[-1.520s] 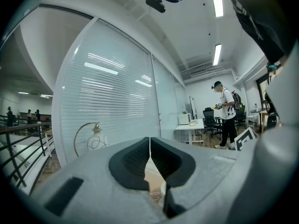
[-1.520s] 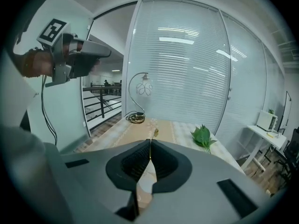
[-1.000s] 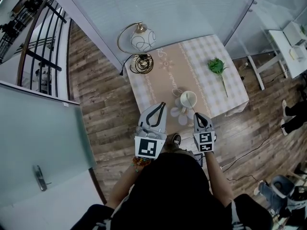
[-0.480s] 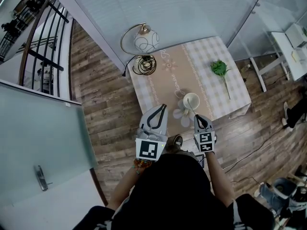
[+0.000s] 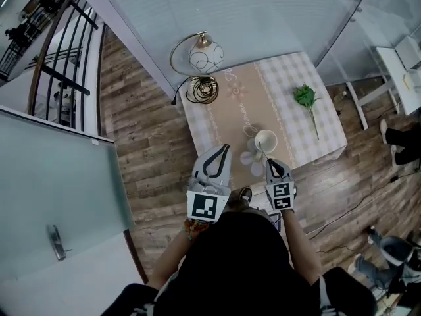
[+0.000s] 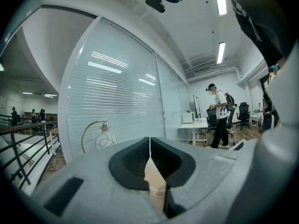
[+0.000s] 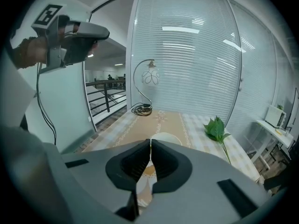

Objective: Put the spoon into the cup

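**Head view.** The right gripper [image 5: 270, 162] is hovering over the near edge of the table [image 5: 283, 78]. Its jaws are pressing together on what appears to be the thin handle of the spoon [image 5: 262, 151]. The spoon's far end is reaching the rim of the cup [image 5: 266, 140]. The left gripper [image 5: 224, 148] is hanging to the cup's left and is not touching it. A lamp [image 5: 200, 58] and a green sprig [image 5: 304, 96] are standing well apart from the work.

**Left gripper view.** The jaws are meeting tip to tip on nothing. The tool is pointing above the table towards the lamp, so it is not steadying the cup.

**Right gripper view.** The jaws are pinching a pale sliver, and the cup's rim is showing just beyond their tips.

**Risks, as judged.**
- Nothing is bracing the cup, so a sideways push from the spoon against the rim is likely to slide or tip it.
- The handle is narrow and may be pivoting in the pinch, which would swing the bowl end off target.
- If the spoon is released too high, it may bounce out or knock the cup over.
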Demonstrator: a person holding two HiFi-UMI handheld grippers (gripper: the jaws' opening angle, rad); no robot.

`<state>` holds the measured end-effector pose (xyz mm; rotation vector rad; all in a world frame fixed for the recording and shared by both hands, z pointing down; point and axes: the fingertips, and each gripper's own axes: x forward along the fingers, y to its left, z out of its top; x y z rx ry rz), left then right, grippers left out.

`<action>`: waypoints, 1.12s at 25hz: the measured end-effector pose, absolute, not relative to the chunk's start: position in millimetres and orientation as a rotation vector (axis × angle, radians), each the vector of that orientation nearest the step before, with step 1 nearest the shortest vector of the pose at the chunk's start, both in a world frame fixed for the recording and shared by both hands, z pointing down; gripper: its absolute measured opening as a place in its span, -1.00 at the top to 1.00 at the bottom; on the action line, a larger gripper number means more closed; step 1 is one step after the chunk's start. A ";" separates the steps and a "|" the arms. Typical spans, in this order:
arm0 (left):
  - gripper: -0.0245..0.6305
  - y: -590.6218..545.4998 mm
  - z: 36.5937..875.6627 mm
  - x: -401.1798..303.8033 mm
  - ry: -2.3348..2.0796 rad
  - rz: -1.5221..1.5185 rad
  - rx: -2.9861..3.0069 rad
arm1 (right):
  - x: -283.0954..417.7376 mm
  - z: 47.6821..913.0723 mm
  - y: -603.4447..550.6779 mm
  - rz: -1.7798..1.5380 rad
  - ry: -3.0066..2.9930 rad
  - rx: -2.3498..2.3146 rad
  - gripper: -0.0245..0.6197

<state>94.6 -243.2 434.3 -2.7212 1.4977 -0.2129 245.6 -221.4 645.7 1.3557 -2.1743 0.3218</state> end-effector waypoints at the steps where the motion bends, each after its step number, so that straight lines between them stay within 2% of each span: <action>1: 0.86 -243.7 434.4 93.7 1.510 -0.208 -2.727 | 244.3 646.6 -221.6 0.323 -2.177 1.349 0.90; 16: 0.86 -248.6 440.2 92.4 1.494 -0.228 -2.764 | 235.0 628.5 -230.1 0.290 -2.238 1.365 0.90; 28: 0.86 -263.9 423.8 126.3 1.279 -0.209 -2.786 | 248.1 551.5 -251.1 0.149 -2.295 1.564 0.90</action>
